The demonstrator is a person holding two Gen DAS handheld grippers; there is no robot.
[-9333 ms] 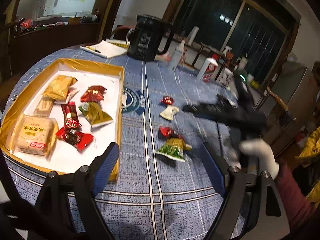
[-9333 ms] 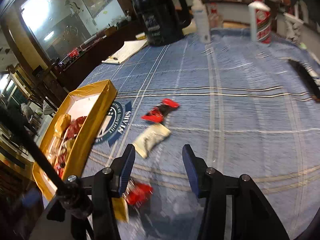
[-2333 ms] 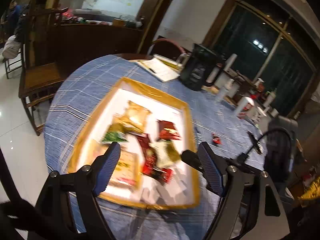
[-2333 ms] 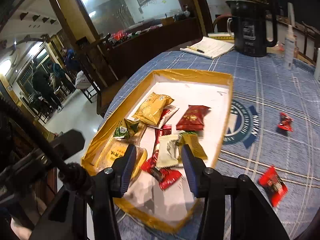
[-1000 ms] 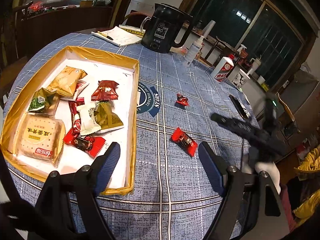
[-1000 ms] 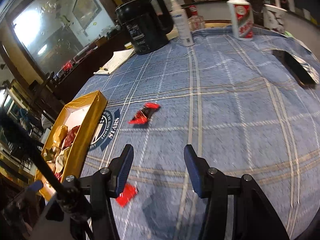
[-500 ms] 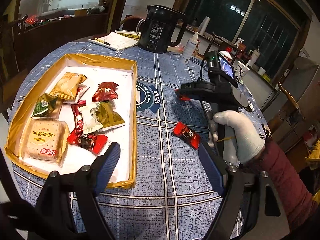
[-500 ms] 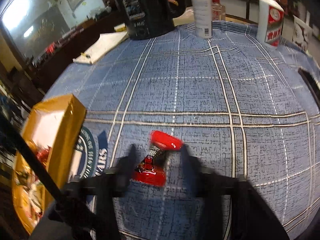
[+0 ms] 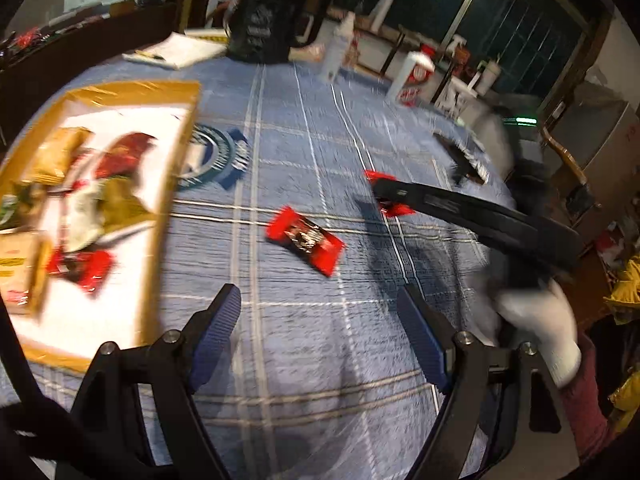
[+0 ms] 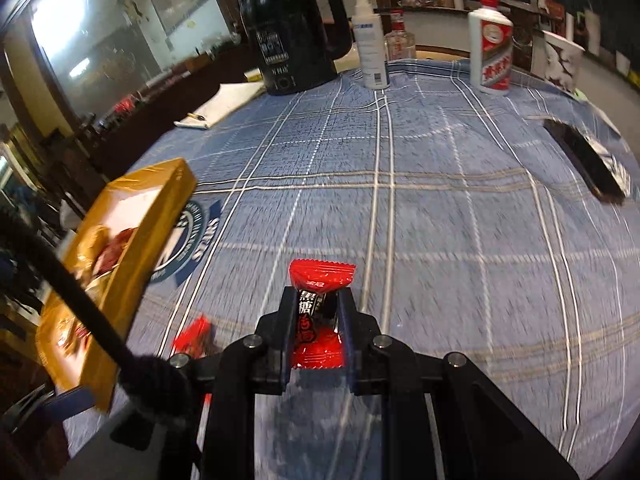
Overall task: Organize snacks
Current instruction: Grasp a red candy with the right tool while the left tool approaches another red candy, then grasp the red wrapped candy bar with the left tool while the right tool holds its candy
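My right gripper (image 10: 318,300) is shut on a small red candy packet (image 10: 320,312) and holds it over the blue checked tablecloth; it also shows in the left wrist view (image 9: 390,198), right of centre. A second red packet (image 9: 306,238) lies loose on the cloth, and shows blurred in the right wrist view (image 10: 192,338). My left gripper (image 9: 320,320) is open and empty, just short of that packet. The gold-rimmed tray (image 9: 176,152) on the left holds several wrapped snacks.
A black kettle (image 10: 294,32), a notepad with a pen (image 10: 224,104), a spray bottle (image 10: 372,40) and a white and red bottle (image 10: 492,48) stand at the far edge. A dark phone (image 10: 584,164) lies at the right.
My right gripper has shut on the far red packet and lifted it off the cloth. My left gripper has swung right, toward the loose packet; the view is blurred.
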